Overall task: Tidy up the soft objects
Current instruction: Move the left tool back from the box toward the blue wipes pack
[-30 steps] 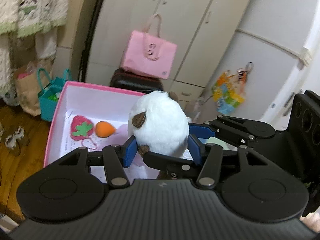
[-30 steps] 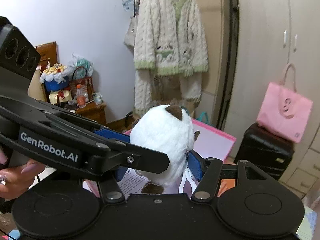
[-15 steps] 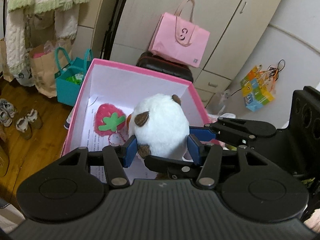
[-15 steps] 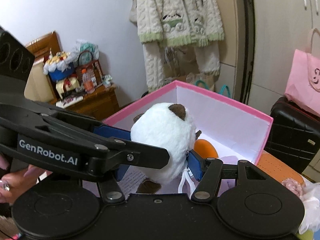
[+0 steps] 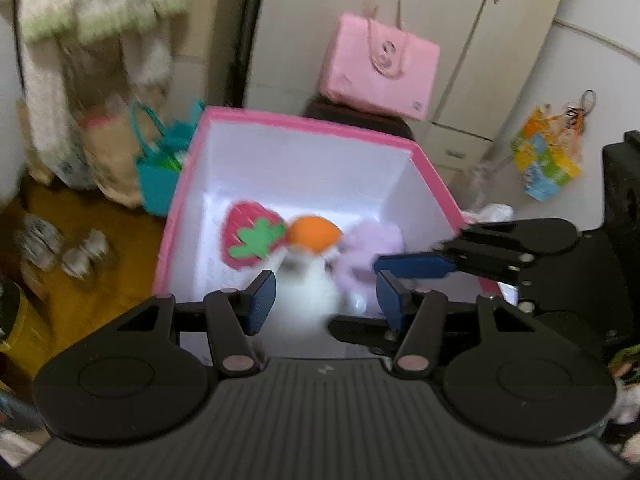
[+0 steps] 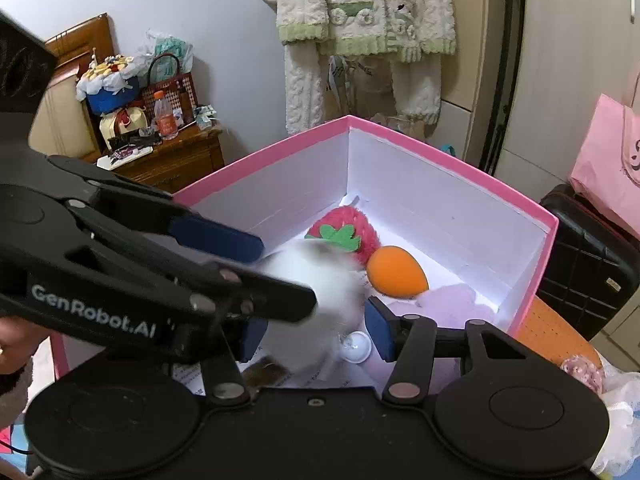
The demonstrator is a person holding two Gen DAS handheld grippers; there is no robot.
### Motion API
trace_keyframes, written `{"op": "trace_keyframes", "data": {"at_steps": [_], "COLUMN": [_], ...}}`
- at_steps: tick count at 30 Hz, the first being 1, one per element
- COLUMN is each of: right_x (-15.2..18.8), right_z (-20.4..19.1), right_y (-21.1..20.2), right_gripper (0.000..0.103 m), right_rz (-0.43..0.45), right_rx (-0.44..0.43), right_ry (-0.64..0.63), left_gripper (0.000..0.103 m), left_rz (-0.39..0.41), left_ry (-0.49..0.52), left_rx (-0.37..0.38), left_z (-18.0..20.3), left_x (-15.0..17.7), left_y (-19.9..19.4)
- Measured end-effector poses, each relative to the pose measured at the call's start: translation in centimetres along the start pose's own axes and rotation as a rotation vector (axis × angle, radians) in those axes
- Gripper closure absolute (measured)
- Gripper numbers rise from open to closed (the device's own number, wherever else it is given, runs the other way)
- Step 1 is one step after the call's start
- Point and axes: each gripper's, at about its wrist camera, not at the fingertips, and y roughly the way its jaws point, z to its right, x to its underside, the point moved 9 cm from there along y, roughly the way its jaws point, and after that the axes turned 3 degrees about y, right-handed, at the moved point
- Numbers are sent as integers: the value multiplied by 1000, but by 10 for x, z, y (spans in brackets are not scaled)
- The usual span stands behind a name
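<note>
Over the pink box's (image 6: 440,152) near edge, the left claw (image 5: 325,300), just opening, and right claw (image 6: 314,332), just closing, both stand released around the blurred white plush toy (image 6: 320,292), apparently letting it drop inside.

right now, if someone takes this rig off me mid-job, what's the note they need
Left gripper: open, over the pink box, the white plush between its jaws but loose.
Right gripper: open. Its jaws have just been closing, with the same plush between them. The plush is blurred, so it is probably dropping.
In the box: strawberry plush, orange egg-shaped toy, lilac plush.
Done: three soft things are in and the white plush is going in.
Left: check that it settles inside, then draw both grippers out.
</note>
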Motion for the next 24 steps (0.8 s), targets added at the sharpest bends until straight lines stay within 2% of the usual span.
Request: {"op": "trace_keyframes", "data": {"at_steps": [3,9,15,21,24], "right_x": [0,4,12,25,33], "right_z": [-1,-6,-15,-24,-29], "right_y": [-9,-32,-70,-115,-136], "right_gripper": [44,44,44,44,44], "right_rz": [14,27,57,87,102], "right_rx": [1,33,79,134,154], "right_ry": [-6,-33,-56,-67,-66], "left_gripper": [48,47,45,42,37], "left_rz": [53,45,64,87,86], "left_ry": [44,75,149,211,238], "left_rx": [-48,18,59,85,122], "left_z": [4,21,51,78,91], "left_x": [-3,1,8,16,18], "left_y": [-15,-42,-79,-111,-125]}}
